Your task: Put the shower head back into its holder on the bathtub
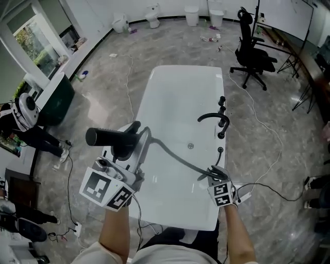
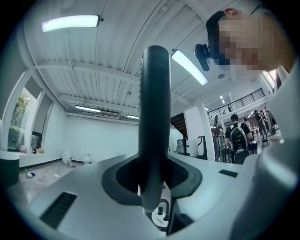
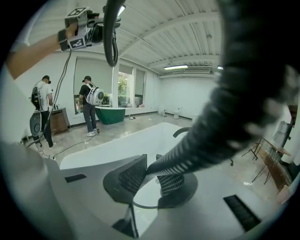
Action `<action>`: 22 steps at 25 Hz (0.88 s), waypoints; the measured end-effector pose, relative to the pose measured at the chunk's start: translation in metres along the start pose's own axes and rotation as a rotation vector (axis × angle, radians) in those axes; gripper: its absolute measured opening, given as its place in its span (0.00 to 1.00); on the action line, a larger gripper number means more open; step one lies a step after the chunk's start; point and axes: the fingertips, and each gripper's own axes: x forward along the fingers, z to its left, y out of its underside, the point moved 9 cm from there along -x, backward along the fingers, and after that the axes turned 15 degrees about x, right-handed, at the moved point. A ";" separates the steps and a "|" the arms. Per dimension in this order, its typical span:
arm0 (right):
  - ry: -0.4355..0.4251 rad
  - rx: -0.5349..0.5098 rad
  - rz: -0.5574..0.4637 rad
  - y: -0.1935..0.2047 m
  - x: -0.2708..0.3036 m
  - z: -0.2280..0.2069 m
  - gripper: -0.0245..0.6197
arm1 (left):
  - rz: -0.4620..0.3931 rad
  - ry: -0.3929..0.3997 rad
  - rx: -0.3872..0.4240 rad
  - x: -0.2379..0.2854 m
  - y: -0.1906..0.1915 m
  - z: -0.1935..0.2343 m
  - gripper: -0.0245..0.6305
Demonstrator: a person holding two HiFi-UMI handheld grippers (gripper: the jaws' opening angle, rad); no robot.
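Note:
The black shower head [image 1: 105, 137] is held level over the white bathtub's [image 1: 175, 98] left rim, with my left gripper [image 1: 125, 149] shut on its handle [image 2: 155, 117]. In the left gripper view the handle stands upright between the pads of the left gripper [image 2: 152, 187]. A dark ribbed hose [image 1: 172, 154] runs from it across the tub to my right gripper [image 1: 214, 174], which is shut on the hose [image 3: 206, 131] near the right rim. The black faucet [image 1: 214, 117] and a small black holder [image 1: 220, 150] stand on that rim, just beyond the right gripper [image 3: 150, 176].
A black office chair [image 1: 252, 49] stands right of the tub's far end. White toilets [image 1: 153, 15] line the back wall, and a green tub [image 1: 54, 100] sits at the left. Cables trail over the floor. Two people [image 3: 91, 105] stand by the green tub.

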 end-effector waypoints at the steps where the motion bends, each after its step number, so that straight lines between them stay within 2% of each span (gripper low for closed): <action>1: 0.000 0.018 -0.005 -0.005 -0.006 0.000 0.15 | 0.017 0.003 0.014 0.003 0.003 -0.002 0.20; 8: 0.050 0.085 -0.092 -0.038 -0.040 -0.010 0.15 | 0.076 0.073 -0.001 0.032 0.034 -0.038 0.20; 14: 0.111 0.012 -0.168 -0.082 -0.067 -0.037 0.15 | 0.083 0.117 -0.020 0.051 0.050 -0.066 0.20; 17: 0.113 -0.018 -0.211 -0.109 -0.074 -0.045 0.15 | 0.083 0.132 -0.024 0.060 0.055 -0.080 0.20; 22: 0.130 -0.113 -0.302 -0.154 -0.080 -0.057 0.15 | 0.095 0.121 0.005 0.069 0.056 -0.085 0.20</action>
